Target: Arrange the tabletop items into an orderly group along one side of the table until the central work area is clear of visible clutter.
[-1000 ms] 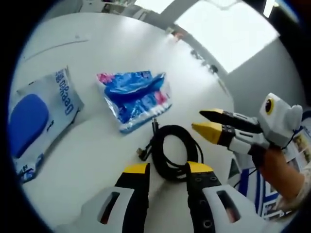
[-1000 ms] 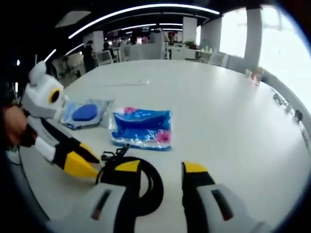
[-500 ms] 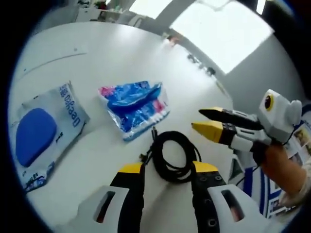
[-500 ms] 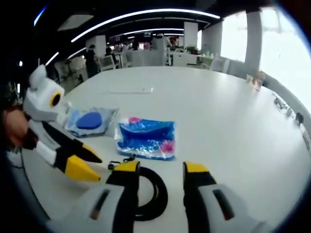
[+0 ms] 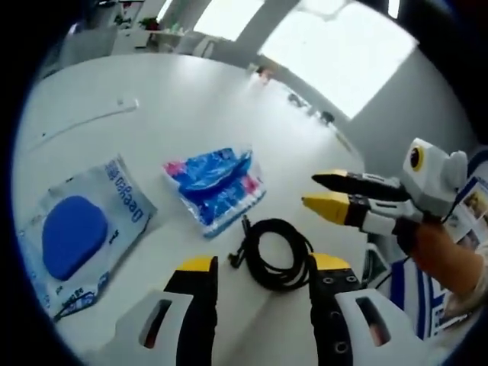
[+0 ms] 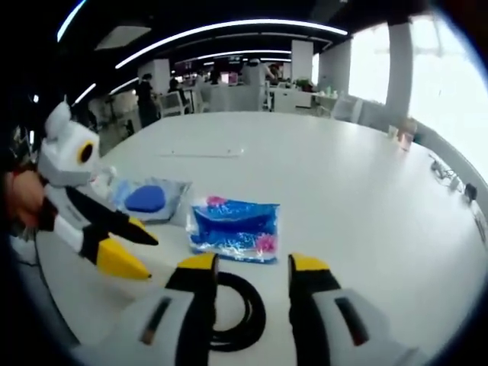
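Observation:
A coiled black cable [image 5: 278, 252] lies on the white table [image 5: 175, 99], just beyond my left gripper [image 5: 263, 267], which is open and empty. Behind the coil rests a blue and pink plastic packet [image 5: 215, 183]; left of it is a wipes pack with a blue lid [image 5: 80, 232]. My right gripper [image 5: 311, 191] enters from the right, open, above the coil's right side. In the right gripper view the cable [image 6: 258, 305] sits between and under my right gripper [image 6: 250, 265], with the packet [image 6: 235, 229] and the wipes pack [image 6: 149, 200] beyond. The left gripper [image 6: 146, 257] points in from the left.
A thin white strip [image 6: 202, 154] lies farther across the table [image 6: 343, 175]. Small objects [image 5: 263, 74] stand at the table's far edge by the windows. Chairs and people fill the office behind. A hand [image 5: 446, 255] holds the right gripper near the front edge.
Both views have drawn back and up from the table, so the cable, packet and wipes pack look smaller. The things themselves lie where they were. Both grippers stay open.

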{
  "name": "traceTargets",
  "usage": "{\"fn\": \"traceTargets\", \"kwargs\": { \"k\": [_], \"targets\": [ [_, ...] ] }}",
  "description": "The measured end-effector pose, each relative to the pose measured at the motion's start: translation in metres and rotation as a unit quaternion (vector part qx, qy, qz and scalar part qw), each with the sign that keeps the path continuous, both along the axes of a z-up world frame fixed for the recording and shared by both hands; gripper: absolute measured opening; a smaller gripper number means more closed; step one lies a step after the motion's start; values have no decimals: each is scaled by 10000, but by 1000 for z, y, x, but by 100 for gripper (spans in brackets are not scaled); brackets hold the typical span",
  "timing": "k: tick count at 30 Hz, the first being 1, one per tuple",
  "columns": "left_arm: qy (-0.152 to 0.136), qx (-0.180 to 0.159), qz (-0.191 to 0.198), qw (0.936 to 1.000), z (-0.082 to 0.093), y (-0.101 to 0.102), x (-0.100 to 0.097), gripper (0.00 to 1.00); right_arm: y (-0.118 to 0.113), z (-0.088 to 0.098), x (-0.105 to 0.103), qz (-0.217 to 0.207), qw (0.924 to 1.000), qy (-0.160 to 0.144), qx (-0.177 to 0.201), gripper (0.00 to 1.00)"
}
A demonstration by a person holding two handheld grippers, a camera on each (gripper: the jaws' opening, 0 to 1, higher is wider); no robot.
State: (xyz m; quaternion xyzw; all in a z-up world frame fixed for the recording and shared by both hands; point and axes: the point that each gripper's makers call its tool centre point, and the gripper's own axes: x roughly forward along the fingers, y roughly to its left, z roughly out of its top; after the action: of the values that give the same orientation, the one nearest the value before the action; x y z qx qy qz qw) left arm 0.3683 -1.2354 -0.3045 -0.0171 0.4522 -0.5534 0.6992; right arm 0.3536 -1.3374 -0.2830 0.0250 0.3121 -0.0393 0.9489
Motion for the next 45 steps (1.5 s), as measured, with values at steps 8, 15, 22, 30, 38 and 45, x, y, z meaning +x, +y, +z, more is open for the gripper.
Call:
{"fn": "traceTargets", "kwargs": {
  "k": [8, 15, 22, 30, 38, 45],
  "targets": [
    [-130, -30, -20, 9999, 8, 8, 5, 46, 3, 11, 5, 64, 9999, -105, -20, 34],
    [-262, -82, 57, 9996, 19, 17, 14, 46, 11, 22, 12, 171, 9996, -211, -33, 34],
    [-431, -144, 153, 9989, 32, 30, 26, 46, 21, 30, 21, 284, 9992, -286, -55, 33],
    [-572, -153, 252, 9979, 41, 47, 39, 46, 37, 39, 34, 456, 9982, -390, -45, 33],
    [-683, -150, 405, 9967, 49, 67, 54, 46, 53, 43, 48, 604, 9971, -464, -32, 33],
    [-800, -127, 532, 9953, 56, 88, 67, 46, 71, 45, 60, 751, 9960, -488, -10, 33]
  ]
}}
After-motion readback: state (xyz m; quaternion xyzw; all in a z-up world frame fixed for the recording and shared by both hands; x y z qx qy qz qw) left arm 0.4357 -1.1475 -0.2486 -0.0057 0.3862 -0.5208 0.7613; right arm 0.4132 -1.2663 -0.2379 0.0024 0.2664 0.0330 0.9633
